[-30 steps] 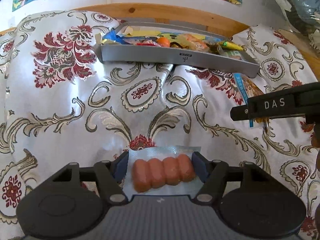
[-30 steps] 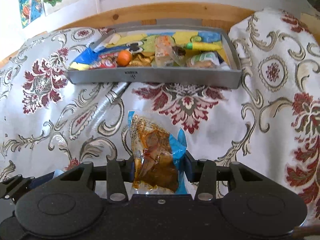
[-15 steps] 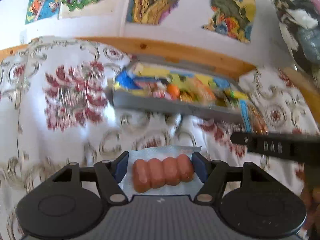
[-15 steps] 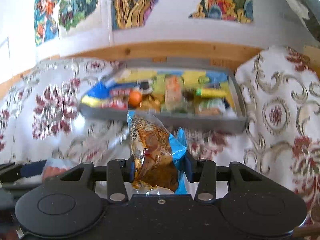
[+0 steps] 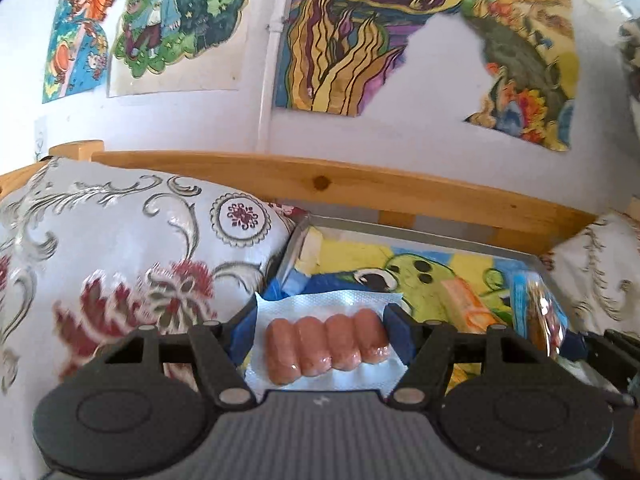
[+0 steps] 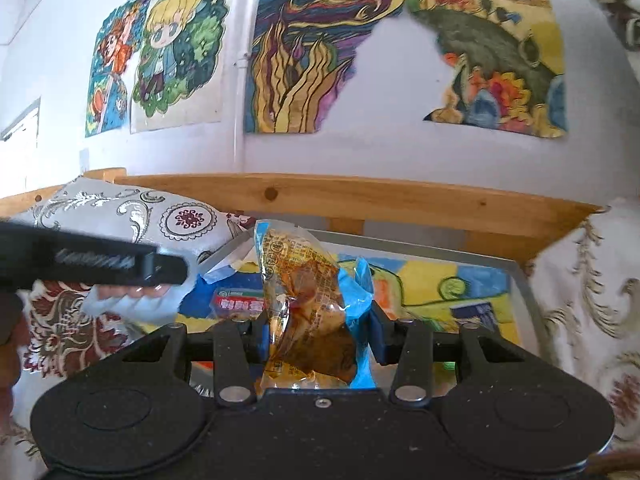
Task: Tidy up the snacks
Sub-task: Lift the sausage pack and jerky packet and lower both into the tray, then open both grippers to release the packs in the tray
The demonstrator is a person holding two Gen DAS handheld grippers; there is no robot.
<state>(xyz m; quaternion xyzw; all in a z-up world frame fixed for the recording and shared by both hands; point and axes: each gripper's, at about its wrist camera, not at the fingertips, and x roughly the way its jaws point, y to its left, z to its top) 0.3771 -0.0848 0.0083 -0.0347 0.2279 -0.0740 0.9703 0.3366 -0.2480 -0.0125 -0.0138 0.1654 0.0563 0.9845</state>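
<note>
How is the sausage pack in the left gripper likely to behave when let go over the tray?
The sausage pack looks fairly stiff: it spans the jaws without sagging. Its glossy film is probably slippery. The flat backing should land without rolling in the tray.

Very little lettering can be made out. In the right wrist view, the side of the left gripper (image 6: pixel 100 266) carries a short pale word, too blurred to spell. The snack pouch (image 6: pixel 308 304) clamped in the right gripper (image 6: pixel 318 334) is covered in small dark printed characters and round seals, possibly Chinese, none legible. A red packet (image 6: pixel 238 303) lying in the grey tray (image 6: pixel 528 304) just left of the pouch bears large pale characters under a green strip, also unreadable. The sausage pack (image 5: pixel 328 344) in the left wrist view shows no print.
</note>
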